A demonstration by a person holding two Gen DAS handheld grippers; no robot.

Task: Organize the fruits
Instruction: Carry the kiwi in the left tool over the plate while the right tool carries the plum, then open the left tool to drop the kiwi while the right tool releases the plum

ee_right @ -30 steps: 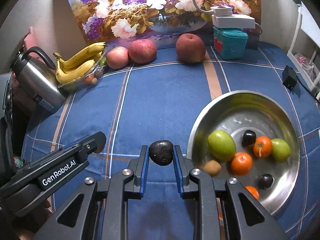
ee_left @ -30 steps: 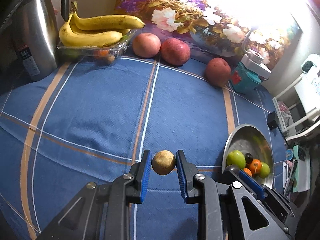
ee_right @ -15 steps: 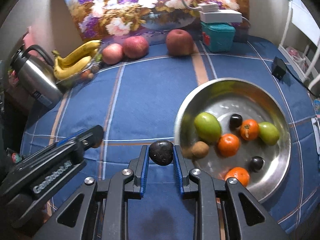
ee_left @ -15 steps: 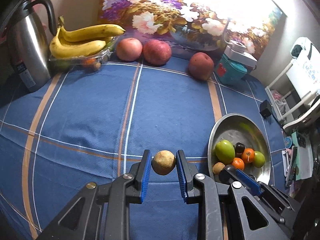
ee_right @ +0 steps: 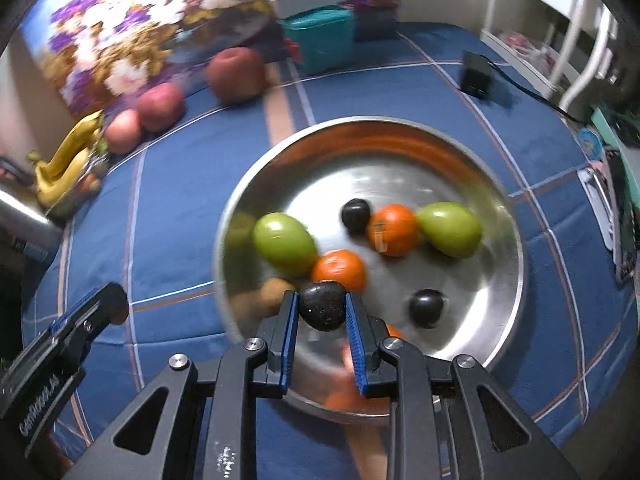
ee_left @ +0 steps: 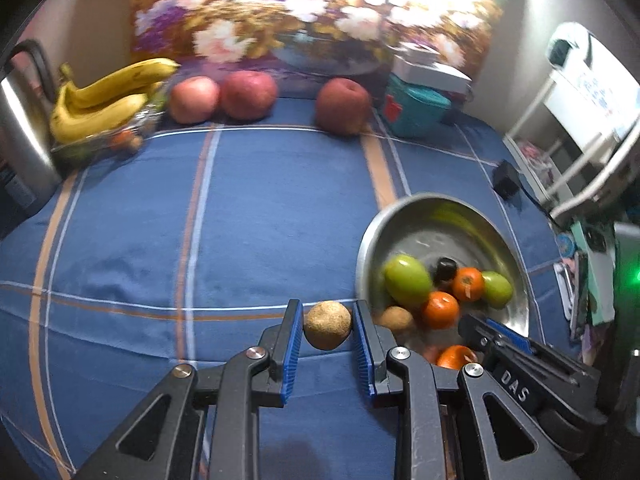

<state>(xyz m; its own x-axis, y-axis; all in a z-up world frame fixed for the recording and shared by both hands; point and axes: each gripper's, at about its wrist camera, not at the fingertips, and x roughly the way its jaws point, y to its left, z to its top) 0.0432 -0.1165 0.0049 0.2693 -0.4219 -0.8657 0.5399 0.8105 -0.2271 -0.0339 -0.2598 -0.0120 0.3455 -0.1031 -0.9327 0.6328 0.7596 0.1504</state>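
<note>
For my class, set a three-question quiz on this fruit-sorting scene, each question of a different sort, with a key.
1. True or false: the right claw is shut on a small black round fruit.
2. What does the left claw grip? A) an orange B) a brown rough-skinned round fruit C) a banana
3. Fill in: the round steel bowl holds two ____ oval fruits.

Key: 1 true; 2 B; 3 green.
</note>
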